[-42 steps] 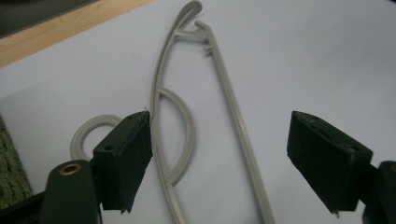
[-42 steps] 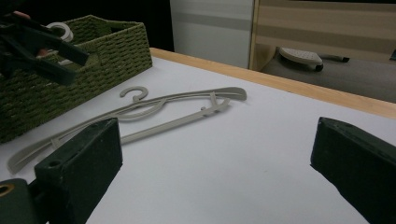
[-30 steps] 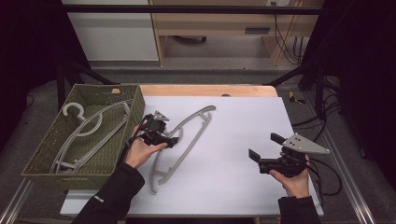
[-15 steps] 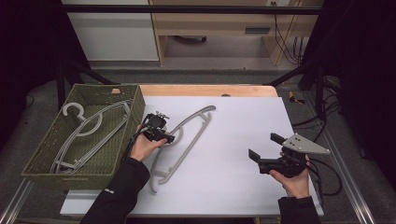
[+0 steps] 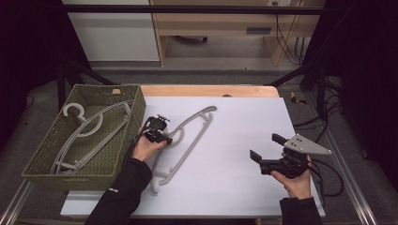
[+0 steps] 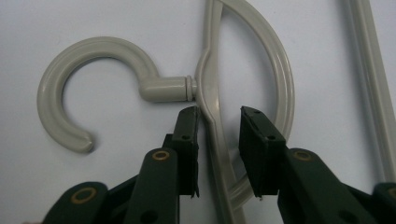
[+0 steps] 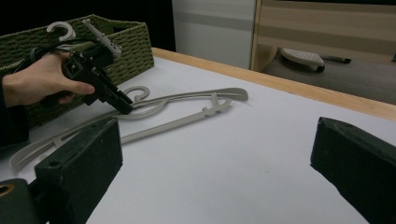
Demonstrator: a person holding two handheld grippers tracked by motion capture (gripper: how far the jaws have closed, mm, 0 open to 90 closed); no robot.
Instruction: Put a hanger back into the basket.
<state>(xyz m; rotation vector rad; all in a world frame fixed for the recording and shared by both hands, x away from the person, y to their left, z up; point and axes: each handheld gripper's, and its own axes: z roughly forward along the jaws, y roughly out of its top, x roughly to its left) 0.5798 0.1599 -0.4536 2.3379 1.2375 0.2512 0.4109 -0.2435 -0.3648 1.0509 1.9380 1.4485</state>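
On table [image 5: 244,140]: one hanger [image 5: 187,138]; basket [image 5: 47,159] holds two hangers [image 5: 89,133].

The hanger [image 6: 210,93] lying on the counter is looking like pale grey moulded plastic, smooth with a soft sheen along its hook at the left of the left tool view. The counter [image 5: 234,140] is showing a matt white, paper-like sheet, with a strip of bare light wood [image 5: 206,90] running along its upper edge in the high view. The basket [image 5: 42,159] at the left of that frame is appearing as coarse woven olive fibre, rough in texture. The left tool [image 6: 218,149] is showing matt dark plastic jaws with small brass-coloured rivets. The right tool [image 5: 263,157] is carrying a dull grey plate on top.
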